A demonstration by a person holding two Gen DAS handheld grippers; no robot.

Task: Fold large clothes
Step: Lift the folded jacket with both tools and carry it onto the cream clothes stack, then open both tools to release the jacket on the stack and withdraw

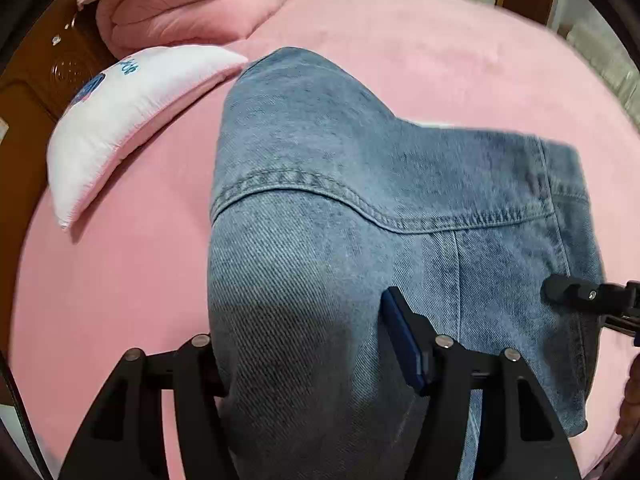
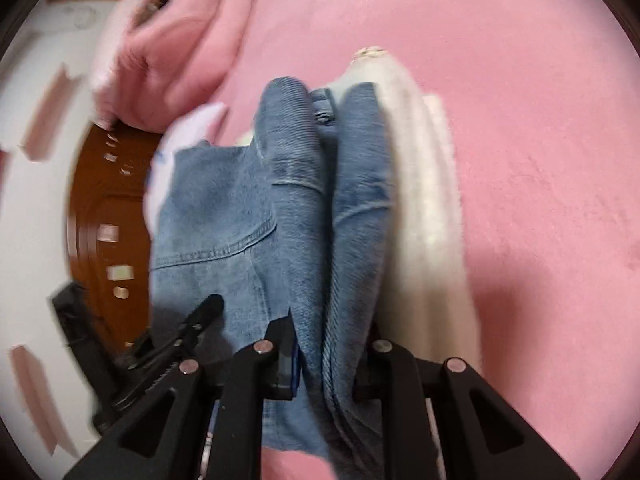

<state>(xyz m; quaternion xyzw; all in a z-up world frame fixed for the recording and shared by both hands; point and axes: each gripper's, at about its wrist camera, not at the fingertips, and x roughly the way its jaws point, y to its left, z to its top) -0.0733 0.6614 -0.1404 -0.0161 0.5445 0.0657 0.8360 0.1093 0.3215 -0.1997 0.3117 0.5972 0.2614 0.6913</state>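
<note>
Bedding first: a pink bed cover (image 1: 400, 48) fills most of both views and bears everything else. On it lies the denim jacket (image 1: 360, 184), blue, with a curved stitched seam across its panel; it spreads from the middle of the left wrist view down to the bottom edge and drapes over the left gripper's fingers. In the right wrist view the same jacket is gathered into upright folds, with a pale cream lining (image 2: 424, 208) showing along its right side. A folded pink quilt (image 1: 188, 4) sits at the far left of the bed, against a brown wooden headboard (image 1: 36, 92). Just in front of the quilt rests a white pillow (image 1: 132, 116) with blue print, close beside the jacket's left edge but apart from it.

Left gripper (image 1: 304, 360): its jaws stand spread, with denim bunched between them; a firm pinch cannot be confirmed. Right gripper (image 2: 332, 356): its jaws are pressed onto a thick fold of the jacket, cloth clamped between both fingers. That view is motion-blurred.
</note>
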